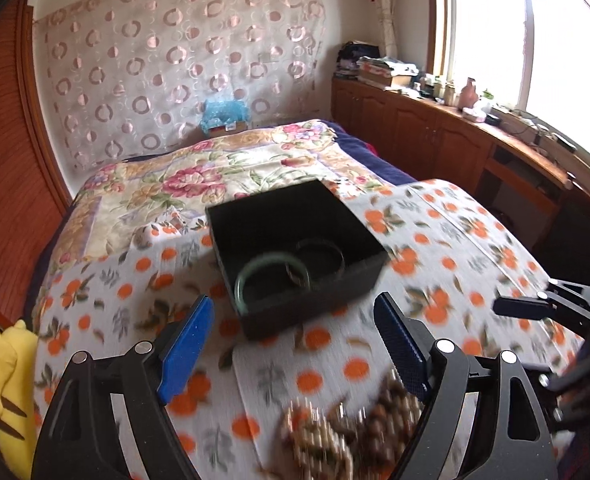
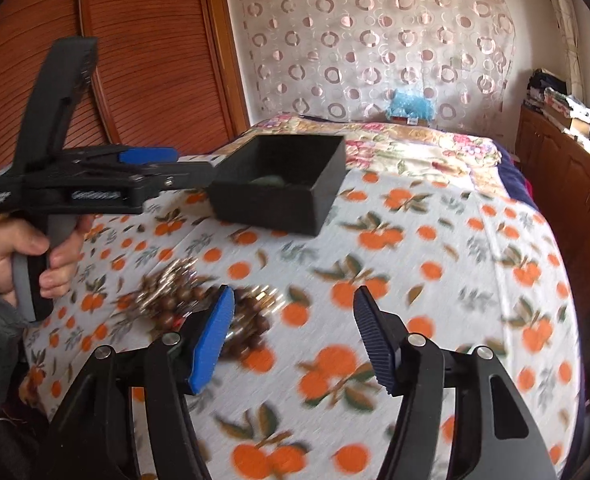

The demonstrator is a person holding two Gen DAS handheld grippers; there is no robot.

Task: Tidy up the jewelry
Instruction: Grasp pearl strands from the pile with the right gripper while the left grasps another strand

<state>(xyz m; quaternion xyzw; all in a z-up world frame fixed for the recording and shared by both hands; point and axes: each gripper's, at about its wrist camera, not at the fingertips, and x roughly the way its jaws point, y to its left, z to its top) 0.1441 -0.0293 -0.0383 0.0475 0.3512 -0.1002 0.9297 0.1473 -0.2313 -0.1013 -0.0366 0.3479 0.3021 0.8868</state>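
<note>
A black open box point(image 1: 295, 256) sits on the orange-print blanket point(image 1: 435, 248); inside lie a pale green bangle point(image 1: 251, 276) and a darker bangle point(image 1: 321, 258). A heap of brown and metallic bead bracelets point(image 1: 347, 432) lies in front of the box, just below my left gripper point(image 1: 295, 340), which is open and empty above the blanket. In the right wrist view the box point(image 2: 279, 184) is at the middle left and the beads point(image 2: 199, 304) lie left of my right gripper point(image 2: 293, 340), which is open and empty. The left gripper point(image 2: 163, 164) shows there from the side, by the box.
The bed has a floral quilt point(image 1: 199, 176) behind the blanket. A yellow plush toy point(image 1: 7, 380) lies at the left edge. Wooden cabinets point(image 1: 435, 128) with clutter run under the window on the right. A wooden wardrobe point(image 2: 135, 40) stands on the left.
</note>
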